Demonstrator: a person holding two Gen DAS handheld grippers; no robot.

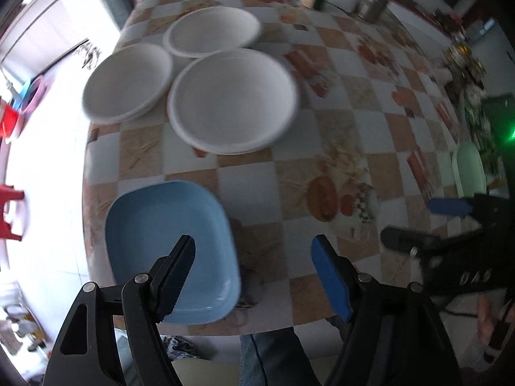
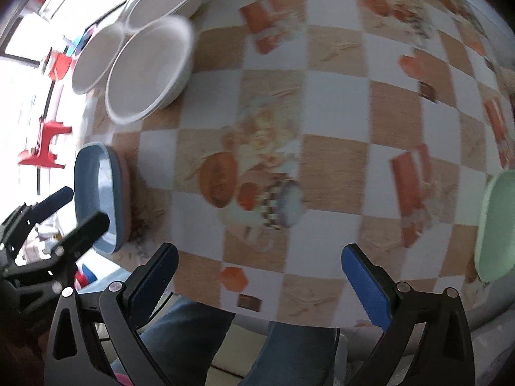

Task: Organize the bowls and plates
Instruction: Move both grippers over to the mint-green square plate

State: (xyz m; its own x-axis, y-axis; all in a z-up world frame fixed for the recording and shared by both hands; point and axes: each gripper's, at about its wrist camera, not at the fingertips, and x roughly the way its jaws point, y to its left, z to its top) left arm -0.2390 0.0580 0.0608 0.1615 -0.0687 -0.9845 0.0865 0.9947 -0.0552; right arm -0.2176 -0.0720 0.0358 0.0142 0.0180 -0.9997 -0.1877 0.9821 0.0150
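Fingers (image 1: pixel 183 271) of both grippers gape apart over checkered tablecloth (image 1: pixel 322 128); red stool (image 1: pixel 9 212) beside.

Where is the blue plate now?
In the left wrist view, the blue plate lies near the table's front-left corner, under the left gripper.

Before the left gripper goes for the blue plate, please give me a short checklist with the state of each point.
1. Left gripper open: ok, jaws wide apart, nothing between them.
2. Right gripper free: ok, open and empty over the table edge.
3. Blue plate reachable: ok, it sits at the near left corner, partly under the left gripper's black finger.
4. Blue plate sits alone: not ok, the right wrist view shows a pink rim beneath it.
5. White bowls out of the way: ok, grouped farther back.
6. Green plate position: cannot tell, only its edge shows.
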